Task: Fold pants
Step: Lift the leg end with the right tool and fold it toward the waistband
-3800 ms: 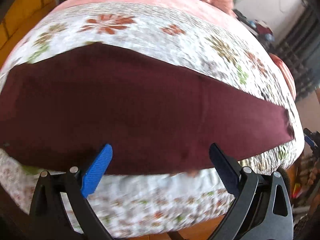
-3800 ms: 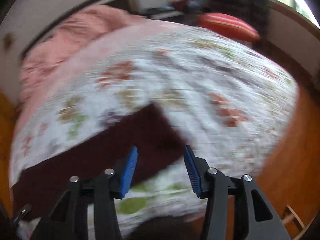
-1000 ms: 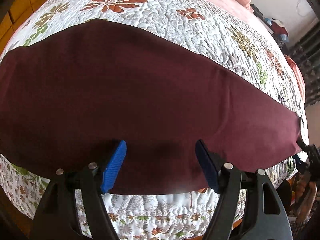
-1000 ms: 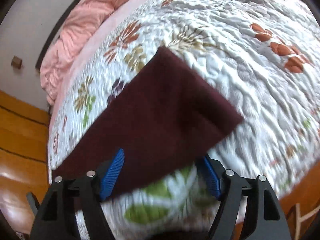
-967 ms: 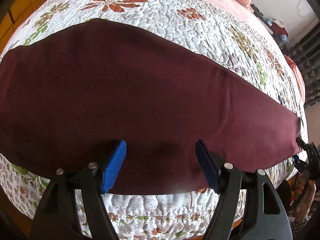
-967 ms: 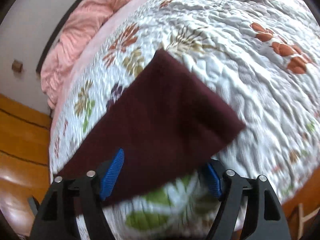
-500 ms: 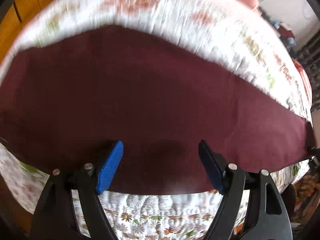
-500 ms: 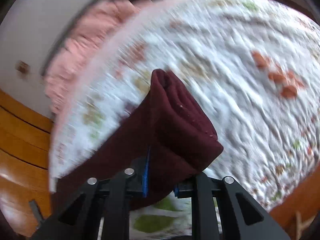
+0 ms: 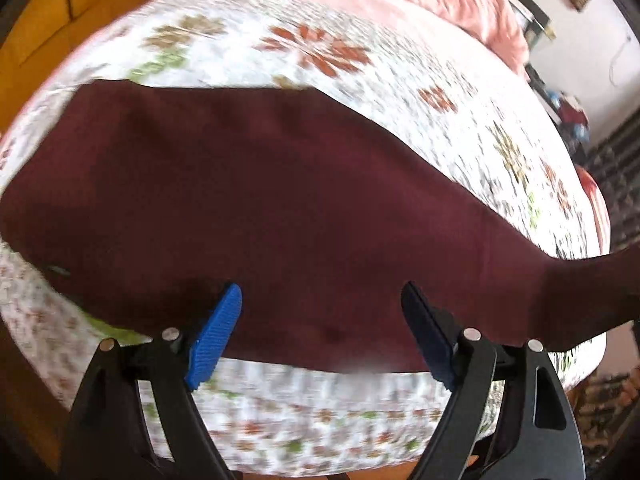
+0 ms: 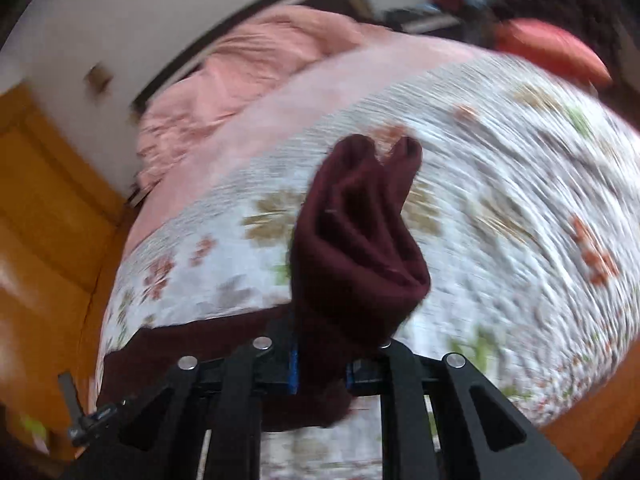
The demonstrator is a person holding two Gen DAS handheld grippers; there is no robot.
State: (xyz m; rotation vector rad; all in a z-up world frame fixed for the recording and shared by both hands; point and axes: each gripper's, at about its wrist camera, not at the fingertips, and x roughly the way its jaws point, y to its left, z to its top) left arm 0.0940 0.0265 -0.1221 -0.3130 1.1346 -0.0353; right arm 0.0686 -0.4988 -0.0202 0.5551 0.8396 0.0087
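The maroon pants [image 9: 280,208] lie flat on the floral quilt [image 9: 360,80], their long axis running crosswise in front of me along the quilt's near edge, wide end off to my left, narrowing toward my right. At that right end the fabric lifts off the quilt and rises out of my left camera's view.

My right gripper [image 10: 320,364] is clenched on that raised end: the blue pads are pressed together with a bunched wad of pants [image 10: 356,248] between them, the folds standing up above the jaws and pointing away from me over the quilt. The rest of the pants trails down and to the left of that wad, back onto the quilt's near edge.

My left gripper [image 9: 320,332] is spread wide and holds nothing. Its blue fingers [image 9: 214,336] sit over the near hem of the pants, about midway along their length; whether the tips touch the cloth I cannot tell.

Beyond the quilt, at its far edge, a rumpled pink blanket [image 10: 256,64] is heaped against a dark headboard [image 10: 248,20]. A red pillow [image 10: 552,48] lies off the quilt's far right corner. Orange wood panelling [image 10: 44,208] stands to the quilt's left. Nothing lies on the quilt between my grippers and the pants.
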